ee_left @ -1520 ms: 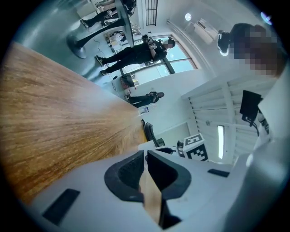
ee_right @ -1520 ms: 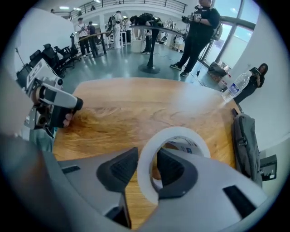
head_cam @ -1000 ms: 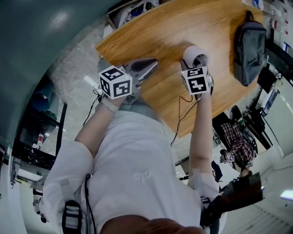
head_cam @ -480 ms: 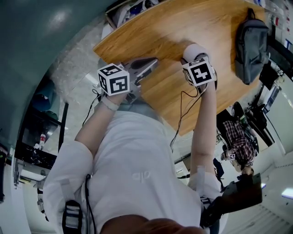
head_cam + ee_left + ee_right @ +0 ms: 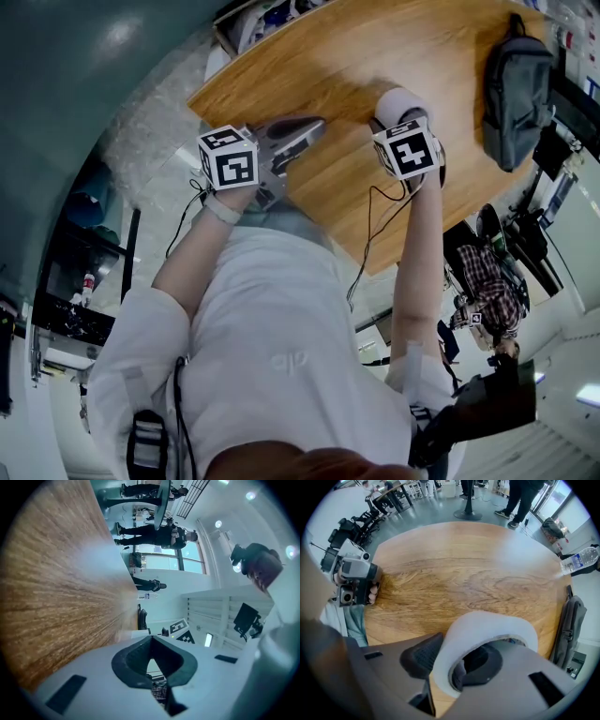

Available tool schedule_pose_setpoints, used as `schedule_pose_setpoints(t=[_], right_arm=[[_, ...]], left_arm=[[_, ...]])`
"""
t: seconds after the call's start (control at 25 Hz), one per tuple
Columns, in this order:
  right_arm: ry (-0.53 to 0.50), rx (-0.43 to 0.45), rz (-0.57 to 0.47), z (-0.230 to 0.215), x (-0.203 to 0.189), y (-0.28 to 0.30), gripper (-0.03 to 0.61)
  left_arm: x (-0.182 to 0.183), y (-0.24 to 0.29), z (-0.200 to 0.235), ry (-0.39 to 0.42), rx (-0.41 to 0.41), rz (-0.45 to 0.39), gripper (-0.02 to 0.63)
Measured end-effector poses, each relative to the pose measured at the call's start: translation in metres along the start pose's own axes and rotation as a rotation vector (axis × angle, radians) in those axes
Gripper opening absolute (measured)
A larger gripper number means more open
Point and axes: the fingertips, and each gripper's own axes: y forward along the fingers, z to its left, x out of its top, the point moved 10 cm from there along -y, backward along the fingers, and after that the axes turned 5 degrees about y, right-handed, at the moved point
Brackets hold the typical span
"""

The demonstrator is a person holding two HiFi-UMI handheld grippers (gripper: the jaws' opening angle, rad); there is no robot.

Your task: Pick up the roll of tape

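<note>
One grasp made: right gripper [image 5: 451,662] clamps the roll of tape [image 5: 487,625] by its wall, one jaw through the core.
Left gripper [image 5: 152,663]: closed, empty.
Remaining: lift from tabletop [image 5: 454,578]; clearance unclear.

of the right gripper [image 5: 452,662], one of the fingers [image 5: 480,663] is partly hidden inside the roll of tape [image 5: 487,623]; the lower end of the backpack [image 5: 572,616] is covered by that gripper's body.

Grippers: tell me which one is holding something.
The right gripper: its jaws pinch the wall of the white tape roll. The left gripper is shut on nothing.
</note>
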Motion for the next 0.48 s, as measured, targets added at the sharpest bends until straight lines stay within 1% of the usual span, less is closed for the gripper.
schedule_pose_setpoints(t=[0.12,0.36,0.48], right_arm=[[-0.005,-0.002,-0.008,-0.0003,-0.0007,-0.0009,0.124],[-0.010,-0.001,-0.022,0.0005,-0.0009,0.0001,0.124],[-0.019,-0.006,-0.025,0.0018,-0.0024,-0.0010,0.124]], left_arm=[[0.0007,0.0002,-0.0005,0.000,-0.010,-0.002,0.006],[0.0001,-0.0009,-0.0002,0.004,-0.005,-0.015,0.006],[-0.0008,0.0005,-0.0003,0.001,-0.008,0.007,0.006]])
